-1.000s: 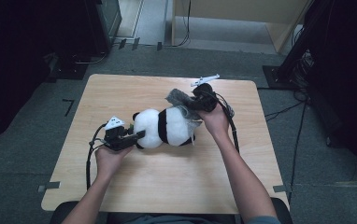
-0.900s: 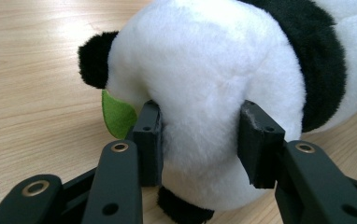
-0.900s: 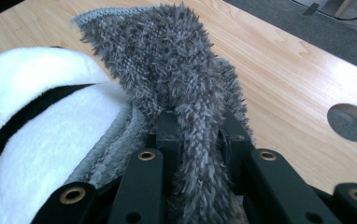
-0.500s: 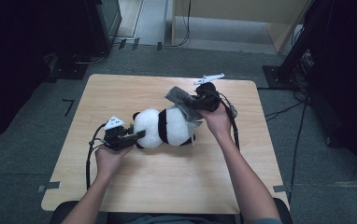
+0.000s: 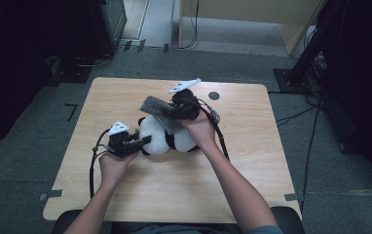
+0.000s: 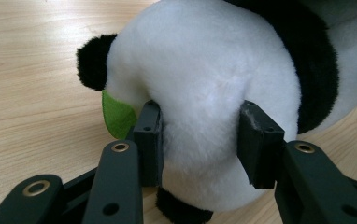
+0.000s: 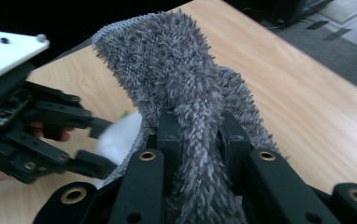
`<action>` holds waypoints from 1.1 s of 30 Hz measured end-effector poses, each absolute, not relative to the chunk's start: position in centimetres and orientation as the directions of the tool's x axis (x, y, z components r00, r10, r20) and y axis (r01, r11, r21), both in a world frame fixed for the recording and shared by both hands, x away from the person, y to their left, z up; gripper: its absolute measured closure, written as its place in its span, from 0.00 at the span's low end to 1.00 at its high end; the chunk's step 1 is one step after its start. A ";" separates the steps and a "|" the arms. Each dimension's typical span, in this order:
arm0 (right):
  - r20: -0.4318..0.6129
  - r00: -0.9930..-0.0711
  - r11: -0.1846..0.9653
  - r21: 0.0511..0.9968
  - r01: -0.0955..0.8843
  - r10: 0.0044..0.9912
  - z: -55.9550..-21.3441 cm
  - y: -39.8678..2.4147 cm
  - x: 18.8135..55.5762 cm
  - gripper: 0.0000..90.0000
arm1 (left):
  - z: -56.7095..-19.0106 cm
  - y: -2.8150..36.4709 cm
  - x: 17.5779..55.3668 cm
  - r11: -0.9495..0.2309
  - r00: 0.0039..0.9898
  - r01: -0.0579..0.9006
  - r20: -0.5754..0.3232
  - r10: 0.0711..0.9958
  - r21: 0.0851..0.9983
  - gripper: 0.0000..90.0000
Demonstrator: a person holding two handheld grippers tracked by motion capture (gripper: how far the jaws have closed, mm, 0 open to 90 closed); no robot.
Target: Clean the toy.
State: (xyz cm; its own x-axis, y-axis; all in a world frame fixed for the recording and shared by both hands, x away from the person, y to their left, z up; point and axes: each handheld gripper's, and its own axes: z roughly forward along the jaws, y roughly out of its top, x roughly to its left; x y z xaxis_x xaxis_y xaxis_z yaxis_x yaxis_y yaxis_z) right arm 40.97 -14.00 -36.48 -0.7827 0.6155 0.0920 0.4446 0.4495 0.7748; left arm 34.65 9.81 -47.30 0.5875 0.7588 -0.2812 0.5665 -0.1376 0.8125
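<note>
Fuzzy grey cloth is pinched tight between the right gripper's fingers, which are nearly together with just the fabric squeezed between them, held above the plush panda. That panda lies near the middle of the wooden table. Over on the left gripper, the pads sit partly apart and press into the panda's white fur from both sides, next to a little green tag.
</note>
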 end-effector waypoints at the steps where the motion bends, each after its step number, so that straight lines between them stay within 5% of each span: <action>1: 0.095 -0.787 0.454 0.773 0.444 0.609 -36.7 -13.4 40.9 0.84 | -47.3 9.8 34.7 -0.138 0.588 0.566 -0.281 0.759 0.813 0.63; 13: 0.039 -0.813 0.543 0.726 0.423 0.581 -40.0 -9.4 40.4 0.81 | -47.2 9.8 34.6 -0.130 0.576 0.575 -0.286 0.766 0.808 0.63; 33: 0.024 -0.747 0.490 0.740 0.460 0.665 -39.0 -16.2 41.0 0.84 | -47.2 9.8 34.6 -0.139 0.581 0.574 -0.281 0.764 0.807 0.65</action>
State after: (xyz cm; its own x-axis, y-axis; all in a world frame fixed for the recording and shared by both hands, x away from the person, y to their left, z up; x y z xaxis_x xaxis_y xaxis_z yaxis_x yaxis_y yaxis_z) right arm 40.95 -16.21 -38.97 -0.7466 0.6649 0.0237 0.4602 0.4903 0.7402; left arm 34.63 9.77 -47.23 0.5807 0.7642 -0.2808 0.5738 -0.1395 0.8070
